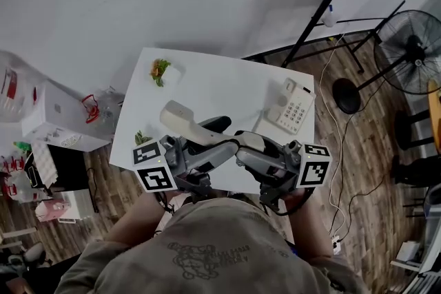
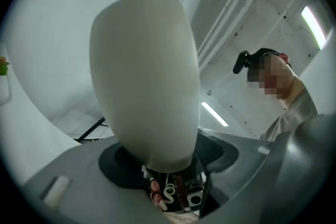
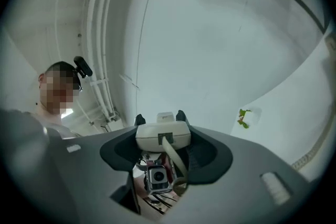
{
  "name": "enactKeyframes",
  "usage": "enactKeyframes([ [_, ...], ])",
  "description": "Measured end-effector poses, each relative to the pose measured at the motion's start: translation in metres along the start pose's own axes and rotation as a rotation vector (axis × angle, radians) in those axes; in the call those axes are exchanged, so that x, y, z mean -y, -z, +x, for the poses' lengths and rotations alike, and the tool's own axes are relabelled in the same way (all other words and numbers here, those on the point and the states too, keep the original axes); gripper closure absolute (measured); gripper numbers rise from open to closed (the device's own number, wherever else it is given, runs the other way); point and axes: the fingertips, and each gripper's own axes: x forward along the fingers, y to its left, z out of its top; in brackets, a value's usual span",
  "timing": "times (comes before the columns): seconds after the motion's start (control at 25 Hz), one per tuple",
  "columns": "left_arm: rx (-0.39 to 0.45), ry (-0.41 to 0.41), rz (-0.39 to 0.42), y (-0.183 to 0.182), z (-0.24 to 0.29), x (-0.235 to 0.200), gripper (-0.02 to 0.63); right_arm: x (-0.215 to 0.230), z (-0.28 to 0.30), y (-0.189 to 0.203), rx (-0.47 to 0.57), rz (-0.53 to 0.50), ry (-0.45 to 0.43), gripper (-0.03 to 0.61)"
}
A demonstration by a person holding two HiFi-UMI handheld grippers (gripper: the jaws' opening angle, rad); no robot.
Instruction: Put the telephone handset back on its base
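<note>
The handset is off its base and in the air over the near part of the white table, tilted, with its cream, rounded end pointing up and away from you to the left. You have both grippers on it, facing each other. Your left gripper is clenched on the handset's lower part; in the left gripper view the rounded end rises out from between the jaws and fills most of the view. Your right gripper is clamped on the squared end, where the cream cord comes out and hangs down between the jaws. In the head view the two grippers meet just in front of your chest, above the table's near edge.

The telephone base sits on the table's right side, keypad up, well apart from the handset. A small green plant stands at the table's far left corner. A floor fan stands off to the right on the wooden floor.
</note>
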Motion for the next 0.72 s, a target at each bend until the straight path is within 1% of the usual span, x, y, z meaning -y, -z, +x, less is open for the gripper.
enactKeyframes([
  [0.08, 0.003, 0.02, 0.006, 0.0, 0.003, 0.006, 0.36, -0.003, 0.001, 0.0, 0.022, 0.032, -0.044, 0.31],
  [0.16, 0.004, 0.017, 0.012, -0.002, 0.004, 0.006, 0.397, -0.004, 0.001, -0.002, 0.041, 0.055, -0.072, 0.31],
  [0.28, -0.005, 0.01, 0.018, -0.005, 0.005, 0.004, 0.399, -0.004, 0.002, -0.003, 0.058, 0.071, -0.091, 0.31],
  [0.4, -0.01, 0.013, 0.023, -0.007, 0.005, 0.004, 0.4, -0.004, 0.005, -0.004, 0.053, 0.043, -0.089, 0.307],
  [0.48, -0.007, -0.006, 0.034, -0.009, 0.004, 0.001, 0.402, -0.001, 0.005, -0.005, 0.045, -0.016, -0.044, 0.301],
  [0.6, -0.013, -0.054, 0.063, -0.01, 0.0, -0.005, 0.402, 0.009, 0.002, -0.01, 0.026, -0.14, 0.077, 0.261],
  [0.72, -0.019, -0.098, 0.087, -0.014, -0.005, -0.01, 0.403, 0.014, -0.005, -0.016, 0.022, -0.219, 0.163, 0.25],
])
